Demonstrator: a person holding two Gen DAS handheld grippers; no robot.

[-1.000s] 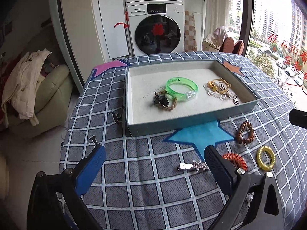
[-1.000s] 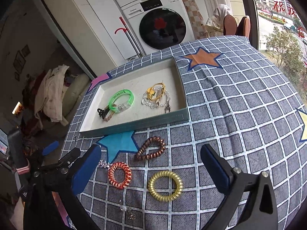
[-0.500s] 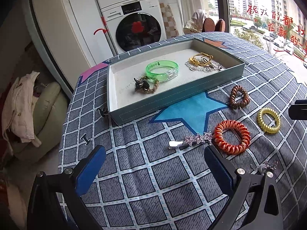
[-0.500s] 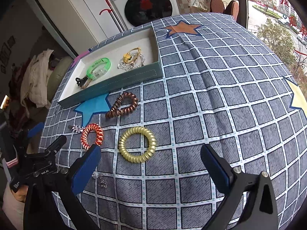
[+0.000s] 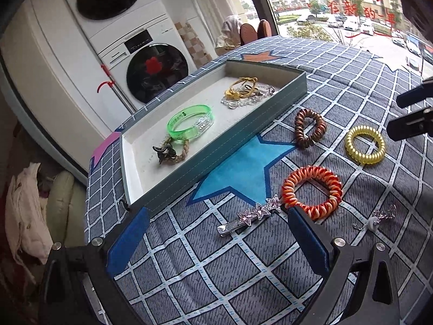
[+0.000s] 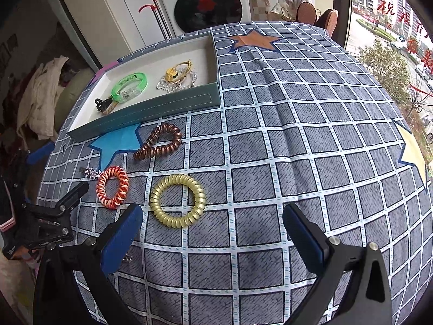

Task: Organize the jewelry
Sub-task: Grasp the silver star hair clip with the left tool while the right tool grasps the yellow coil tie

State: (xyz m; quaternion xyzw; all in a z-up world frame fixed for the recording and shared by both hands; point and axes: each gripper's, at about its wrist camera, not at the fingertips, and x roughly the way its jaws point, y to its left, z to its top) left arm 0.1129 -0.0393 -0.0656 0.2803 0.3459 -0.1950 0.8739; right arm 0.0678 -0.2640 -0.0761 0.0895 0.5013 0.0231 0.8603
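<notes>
**Both grippers poised wide over the loose hair ties**

The left gripper (image 5: 217, 239) hung low above the checked tablecloth (image 6: 297, 124) with its blue fingers (image 5: 127, 241) spread wide and nothing between them. A silver star hair clip (image 5: 249, 218) lay on the cloth in the gap just ahead of it, one end touching an orange spiral hair tie (image 5: 311, 192). Beyond those sat a brown spiral tie (image 5: 308, 127) and a yellow spiral tie (image 5: 365, 143), each apart from the others, and a small sparkly trinket (image 5: 381, 218) lay off to the right.

The right gripper (image 6: 212, 233) was likewise gaping and empty, hovering with the yellow tie just ahead of its left finger.

Further back stood the shallow teal tray (image 5: 216, 149), pale-lined inside. It held a green bangle (image 5: 190, 124), a braided bracelet with a dark charm (image 5: 170, 153) touching the bangle, and near the far end a tangle of gold cord and clear beads (image 5: 246, 92).
</notes>
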